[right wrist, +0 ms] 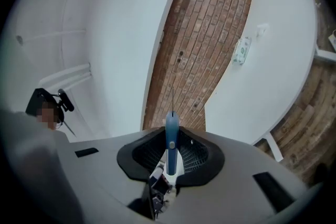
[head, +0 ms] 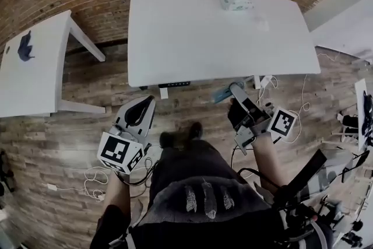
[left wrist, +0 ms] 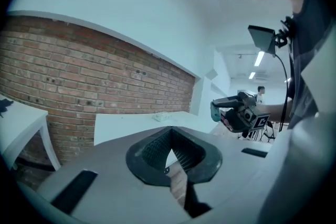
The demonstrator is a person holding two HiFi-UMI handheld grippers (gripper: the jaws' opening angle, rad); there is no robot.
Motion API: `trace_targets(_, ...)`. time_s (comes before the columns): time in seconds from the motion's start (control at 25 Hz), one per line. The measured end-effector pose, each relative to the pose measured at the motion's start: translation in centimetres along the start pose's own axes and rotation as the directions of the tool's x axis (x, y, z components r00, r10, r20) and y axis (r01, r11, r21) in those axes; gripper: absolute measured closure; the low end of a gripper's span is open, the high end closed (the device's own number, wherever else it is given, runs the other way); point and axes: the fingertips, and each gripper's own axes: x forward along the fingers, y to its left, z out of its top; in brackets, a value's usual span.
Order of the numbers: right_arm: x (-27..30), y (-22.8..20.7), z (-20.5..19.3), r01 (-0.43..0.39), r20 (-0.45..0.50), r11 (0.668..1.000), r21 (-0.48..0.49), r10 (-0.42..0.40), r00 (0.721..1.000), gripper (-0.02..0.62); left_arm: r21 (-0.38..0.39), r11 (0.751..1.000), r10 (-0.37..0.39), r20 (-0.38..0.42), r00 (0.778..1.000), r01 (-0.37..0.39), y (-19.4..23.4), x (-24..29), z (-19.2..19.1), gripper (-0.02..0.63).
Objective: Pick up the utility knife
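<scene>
The white surface (head: 192, 38) carries a small pale box (head: 236, 2) near its far right corner.

The utility knife (right wrist: 171, 136) is slim with a blue handle. It stands edge-on, clamped between the right gripper's (right wrist: 171, 159) jaws at lower centre of the right gripper view, its tip pointing away.

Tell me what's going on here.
A person stands at a white table with a gripper in each hand. The right gripper is shut on a blue utility knife, held in the air in front of the table's near edge. The left gripper is shut with nothing in it. A small box lies at the table's far side.
</scene>
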Motion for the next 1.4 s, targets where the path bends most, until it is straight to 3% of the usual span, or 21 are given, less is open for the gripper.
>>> trace_targets(0.2, -5.1, -0.8, 0.6, 0.113, 0.125, 0.994, 0.012, -0.114, 0.986, 0.523, 0.046, 0.999, -0.012, -0.046, 0.999, 0.014, 0.5, 1.9, -1.2, 0.609)
trace_targets(0.36, -8.4, -0.6, 2.0, 0.127, 0.205, 0.992, 0.005, -0.125, 0.971, 0.523, 0.063, 0.996, -0.061, -0.03, 0.998, 0.063, -1.4, 3.1, 0.3, 0.609)
trace_targets(0.52, -10.3, -1.0, 3.1, 0.098, 0.237, 0.995, 0.02, -0.1, 0.966, 0.523, 0.132, 0.988, -0.07, -0.077, 0.995, 0.08, -3.7, 4.7, 0.5, 0.611)
trace_targets(0.84, -13.3, -3.4, 5.5, 0.031, 0.22, 0.997, 0.076, -0.047, 0.974, 0.523, 0.178, 0.981, -0.055, -0.119, 0.991, 0.075, -10.1, 7.8, 0.7, 0.61)
trace_targets(1.04, -13.2, -3.6, 6.9, -0.064, 0.185, 0.996, 0.055, 0.052, 0.981, 0.523, 0.147, 0.986, -0.055, -0.13, 0.99, 0.074, -12.9, 9.0, 0.8, 0.61)
trace_targets(1.24, -16.1, -4.4, 6.2, -0.06, 0.119, 0.998, -0.003, 0.06, 0.991, 0.523, 0.121, 0.99, -0.047, -0.171, 0.984, 0.068, -16.5, 9.9, -0.9, 0.609)
trace_targets(1.4, -16.5, -4.8, 7.4, -0.136, 0.049, 0.989, -0.052, 0.139, 0.989, 0.523, 0.12, 0.992, -0.017, -0.174, 0.985, 0.038, -18.2, 12.0, -0.4, 0.61)
